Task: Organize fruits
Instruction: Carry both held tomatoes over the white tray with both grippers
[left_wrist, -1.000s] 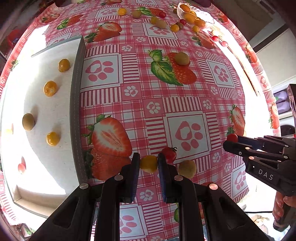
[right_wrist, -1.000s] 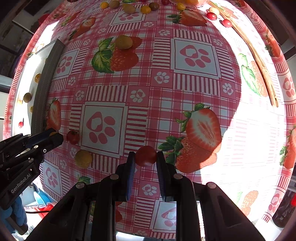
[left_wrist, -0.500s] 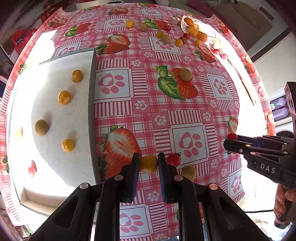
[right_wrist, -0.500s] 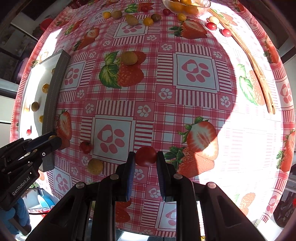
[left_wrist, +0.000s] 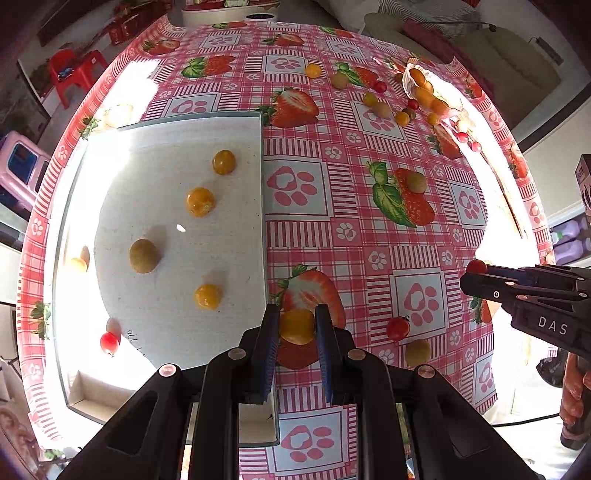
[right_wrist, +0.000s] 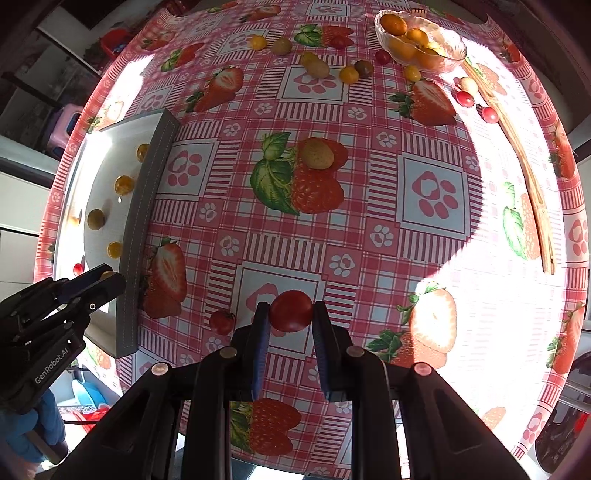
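My left gripper (left_wrist: 295, 326) is shut on a yellow cherry tomato (left_wrist: 296, 325), held above the tablecloth just right of the white tray (left_wrist: 236, 122). The tray holds several yellow, green and red small fruits, among them a green one (left_wrist: 143, 255). My right gripper (right_wrist: 290, 314) is shut on a red cherry tomato (right_wrist: 290, 310) above the cloth; it also shows at the right of the left wrist view (left_wrist: 476, 269). A loose red tomato (left_wrist: 398, 328) and a pale yellow fruit (left_wrist: 417, 352) lie on the cloth between the two grippers.
A glass bowl (right_wrist: 454, 51) of orange fruits stands at the far right, with several loose fruits scattered near it. A greenish fruit (right_wrist: 316, 153) lies mid-table. A wooden stick (right_wrist: 524, 173) runs along the right edge. The tray's grey wall (right_wrist: 144, 206) faces the cloth.
Both grippers have risen with their tomatoes, so more of the table shows. The left one has shifted toward the tray's near right corner.
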